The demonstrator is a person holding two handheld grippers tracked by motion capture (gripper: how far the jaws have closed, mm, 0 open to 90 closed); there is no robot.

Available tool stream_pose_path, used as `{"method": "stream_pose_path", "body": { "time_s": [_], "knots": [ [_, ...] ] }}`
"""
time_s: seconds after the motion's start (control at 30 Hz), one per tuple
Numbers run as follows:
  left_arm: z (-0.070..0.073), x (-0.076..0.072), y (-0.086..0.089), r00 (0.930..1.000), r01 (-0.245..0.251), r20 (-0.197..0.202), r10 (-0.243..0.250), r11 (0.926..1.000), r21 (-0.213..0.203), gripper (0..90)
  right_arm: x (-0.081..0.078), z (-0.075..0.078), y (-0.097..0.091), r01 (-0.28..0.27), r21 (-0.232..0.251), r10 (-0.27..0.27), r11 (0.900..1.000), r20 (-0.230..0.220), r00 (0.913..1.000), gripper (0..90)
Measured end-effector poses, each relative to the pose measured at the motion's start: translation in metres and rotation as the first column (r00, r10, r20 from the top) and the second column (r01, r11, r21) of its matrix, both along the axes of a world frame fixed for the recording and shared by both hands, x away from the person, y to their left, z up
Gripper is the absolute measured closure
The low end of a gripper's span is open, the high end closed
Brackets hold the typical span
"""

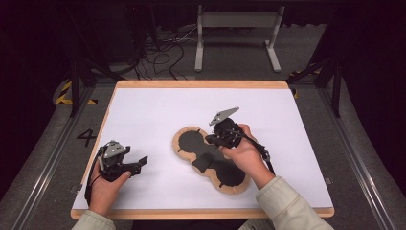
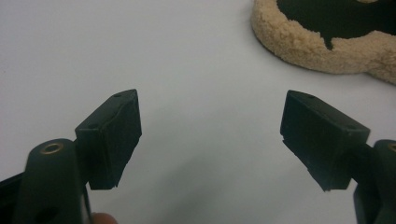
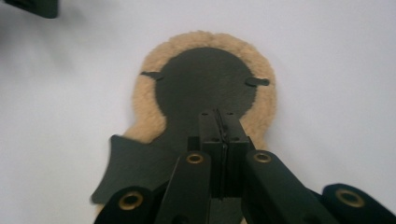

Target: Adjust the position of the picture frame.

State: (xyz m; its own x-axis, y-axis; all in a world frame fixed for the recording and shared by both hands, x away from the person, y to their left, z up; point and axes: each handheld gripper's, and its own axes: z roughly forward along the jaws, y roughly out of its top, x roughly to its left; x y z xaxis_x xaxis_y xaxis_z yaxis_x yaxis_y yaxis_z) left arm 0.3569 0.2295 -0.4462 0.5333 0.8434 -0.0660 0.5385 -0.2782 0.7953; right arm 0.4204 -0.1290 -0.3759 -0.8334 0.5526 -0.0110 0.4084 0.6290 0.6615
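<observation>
A peanut-shaped pad (image 1: 191,142) lies flat in the middle of the white table, black on top with a tan fleece rim (image 3: 144,102). A black flap (image 1: 206,162) sticks out at its narrow waist. My right gripper (image 1: 209,139) hovers over the pad's middle with its jaws pressed together (image 3: 218,114), and I see nothing between them. My left gripper (image 1: 140,164) rests low near the table's front left with its jaws wide apart (image 2: 210,135) and nothing between them. The pad's fleece rim (image 2: 303,42) lies ahead of the left gripper and to its right.
The white table top (image 1: 143,110) has a wooden edge (image 1: 201,84). Beyond its far side stand a grey metal frame (image 1: 237,21) and loose cables (image 1: 163,52) on the floor. Bare white surface surrounds the pad.
</observation>
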Motion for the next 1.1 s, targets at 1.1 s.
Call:
{"method": "stream_pose_path", "body": {
  "time_s": [1.1],
  "knots": [
    [0.003, 0.015, -0.019, 0.998, 0.063, -0.003, -0.063, 0.998, -0.007, 21.7, -0.072, -0.016, 0.001, -0.199, -0.111, 0.178, 0.9738, -0.168, 0.9694, 90.0]
  ]
}}
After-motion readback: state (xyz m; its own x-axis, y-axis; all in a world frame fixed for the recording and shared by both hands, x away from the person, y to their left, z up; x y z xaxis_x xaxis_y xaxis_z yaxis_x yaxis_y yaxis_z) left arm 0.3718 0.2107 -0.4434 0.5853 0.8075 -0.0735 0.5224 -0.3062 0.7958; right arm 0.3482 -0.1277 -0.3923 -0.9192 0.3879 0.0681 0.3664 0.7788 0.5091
